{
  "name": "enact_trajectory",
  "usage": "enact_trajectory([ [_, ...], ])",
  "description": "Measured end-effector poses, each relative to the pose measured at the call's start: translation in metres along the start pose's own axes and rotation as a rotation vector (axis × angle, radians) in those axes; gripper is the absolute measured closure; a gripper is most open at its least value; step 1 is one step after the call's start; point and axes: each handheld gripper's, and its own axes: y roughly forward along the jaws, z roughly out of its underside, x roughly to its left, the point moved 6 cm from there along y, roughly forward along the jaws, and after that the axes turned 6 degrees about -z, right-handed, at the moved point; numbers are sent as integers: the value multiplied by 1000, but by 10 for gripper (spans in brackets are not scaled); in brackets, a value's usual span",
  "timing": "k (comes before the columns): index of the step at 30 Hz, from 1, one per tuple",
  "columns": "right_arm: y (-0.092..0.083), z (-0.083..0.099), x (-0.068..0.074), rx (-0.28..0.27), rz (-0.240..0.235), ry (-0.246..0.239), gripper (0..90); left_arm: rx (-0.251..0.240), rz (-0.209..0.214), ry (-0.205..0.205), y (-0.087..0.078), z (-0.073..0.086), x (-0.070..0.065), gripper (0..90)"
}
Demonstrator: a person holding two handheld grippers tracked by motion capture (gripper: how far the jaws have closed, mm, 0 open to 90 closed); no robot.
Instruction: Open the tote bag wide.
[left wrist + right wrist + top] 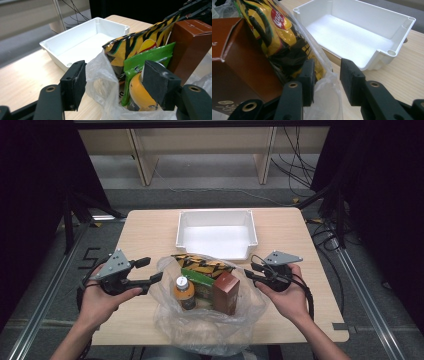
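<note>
A clear plastic bag (200, 320) sits low in the middle of the high view, on the near part of the wooden table (150, 227). Inside it stand a yellow-and-black chip packet (202, 264), a green packet (197, 280), a brown box (226, 292) and an orange bottle with a white cap (184, 292), all crowded together and touching.

The left gripper (152, 270) hangs at the lower left, beside the bag's left edge. Its jaws stand apart; in the left gripper view the bag's film (100, 75) rises between them without being pinched. The right gripper (252, 271) is at the lower right, at the bag's other edge. Its jaws are also parted, and in the right gripper view a fold of the film (325, 85) lies in the gap, loose, brushing the left pad at most.

A white tray (216, 215) rests just beyond the bag, toward the upper middle of the frame.
</note>
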Motion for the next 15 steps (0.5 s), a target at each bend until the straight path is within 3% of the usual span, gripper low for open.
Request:
enact_trajectory([
  [2, 0, 1, -1, 13, -10, -2, 644, 16, 27, -26, 4, 6, 2, 382],
  [5, 3, 3, 1, 11, -13, 16, 643, 56, 45, -39, 13, 21, 8, 496],
  [8, 7, 6, 1, 31, -34, 9, 656, 93, 66, -82, 21, 36, 12, 623],
  [13, 13, 8, 3, 47, -40, 25, 746, 142, 56, -124, 31, 54, 16, 772],
  [15, 14, 9, 3, 69, -53, 18, 796, 138, 51, -142, 34, 59, 17, 825],
])
